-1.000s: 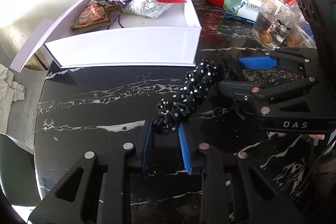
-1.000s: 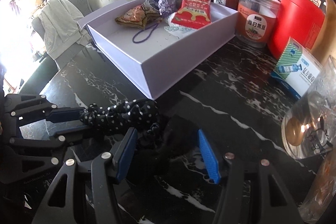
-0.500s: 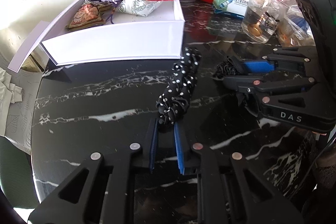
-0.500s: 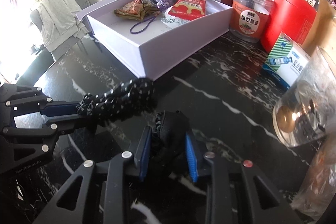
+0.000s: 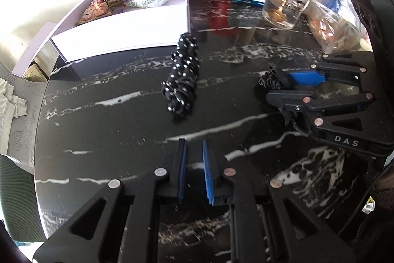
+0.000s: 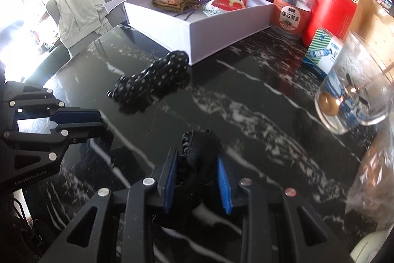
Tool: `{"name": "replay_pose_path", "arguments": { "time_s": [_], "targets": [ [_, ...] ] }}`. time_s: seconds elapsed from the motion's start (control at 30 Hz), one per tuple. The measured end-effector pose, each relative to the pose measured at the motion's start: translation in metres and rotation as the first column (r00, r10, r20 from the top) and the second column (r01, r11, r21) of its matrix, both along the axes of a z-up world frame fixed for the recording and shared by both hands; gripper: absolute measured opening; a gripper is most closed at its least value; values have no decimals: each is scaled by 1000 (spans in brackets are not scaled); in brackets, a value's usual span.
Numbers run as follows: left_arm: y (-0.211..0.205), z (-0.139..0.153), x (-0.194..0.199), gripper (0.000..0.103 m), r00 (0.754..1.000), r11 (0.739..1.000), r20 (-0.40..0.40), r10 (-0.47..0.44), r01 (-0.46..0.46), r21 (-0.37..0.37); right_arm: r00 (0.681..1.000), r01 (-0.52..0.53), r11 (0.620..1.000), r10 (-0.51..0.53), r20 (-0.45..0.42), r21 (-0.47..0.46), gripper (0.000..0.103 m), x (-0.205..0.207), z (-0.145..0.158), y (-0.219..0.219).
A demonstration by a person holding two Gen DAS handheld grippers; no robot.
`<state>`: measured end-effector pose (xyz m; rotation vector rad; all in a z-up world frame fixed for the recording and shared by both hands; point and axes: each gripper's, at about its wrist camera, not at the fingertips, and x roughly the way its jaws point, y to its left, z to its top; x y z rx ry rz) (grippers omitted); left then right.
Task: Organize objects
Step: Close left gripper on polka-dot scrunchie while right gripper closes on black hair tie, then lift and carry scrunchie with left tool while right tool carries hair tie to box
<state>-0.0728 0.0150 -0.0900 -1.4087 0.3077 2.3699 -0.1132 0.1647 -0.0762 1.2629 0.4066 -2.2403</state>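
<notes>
The polka-dot scrunchie (image 5: 182,80) lies loose on the black marble table (image 5: 103,130), its far end just beside the near corner of the white box (image 5: 123,33) that holds snack packets. Your left gripper (image 5: 194,164) hovers near of it, blue pads (image 5: 206,171) narrowly apart and grasping nothing. At right, your right gripper (image 6: 197,179) clenches a plain black scrunchie (image 6: 200,152) between its pads, well apart from the dotted one (image 6: 150,83). Jars, a red canister (image 6: 330,14) and a glass cup (image 6: 357,90) crowd the table's far and right edges.
</notes>
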Motion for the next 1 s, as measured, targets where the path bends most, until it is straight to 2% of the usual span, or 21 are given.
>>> {"name": "replay_pose_path", "arguments": {
  "time_s": [0.13, 0.2, 0.27, 0.33, 0.53, 0.77, 0.9, 0.97, 1.0],
  "targets": [
    [-2, 0, 3, 13, 1000, 1000, -5, 21, -21, 14, 1000, 2, 1000, -2, -16, -13, 30, 11, -1, 5],
    [-5, 2, -1, 14, 999, 998, -9, 48, -48, 30, 1000, 8, 1000, -9, -21, -23, 34, 12, -1, 7],
    [-10, 3, -6, 21, 996, 996, -10, 83, -83, 42, 1000, 8, 1000, -9, -25, -30, 40, 14, -1, 9],
    [-12, 5, -11, 39, 995, 994, -16, 96, -95, 59, 999, -3, 1000, 2, -32, -27, 44, 17, -2, 7],
    [-6, 11, -31, 50, 996, 993, -43, 75, -70, 98, 999, 0, 1000, -2, -54, -24, 47, 20, -3, 7],
    [19, 0, -62, 50, 999, 998, -42, 28, -26, 51, 998, 15, 999, -17, -60, -34, 51, 20, -2, 11],
    [25, -5, -69, 50, 999, 997, -48, 27, -24, 68, 998, 30, 998, -33, -56, -54, 53, 21, -2, 18],
    [26, -6, -72, 48, 998, 997, -52, 28, -24, 71, 998, 39, 997, -42, -51, -66, 54, 22, -2, 21],
    [26, -6, -73, 43, 998, 997, -57, 28, -23, 71, 998, 42, 997, -46, -49, -71, 55, 22, -1, 23]
  ]
}}
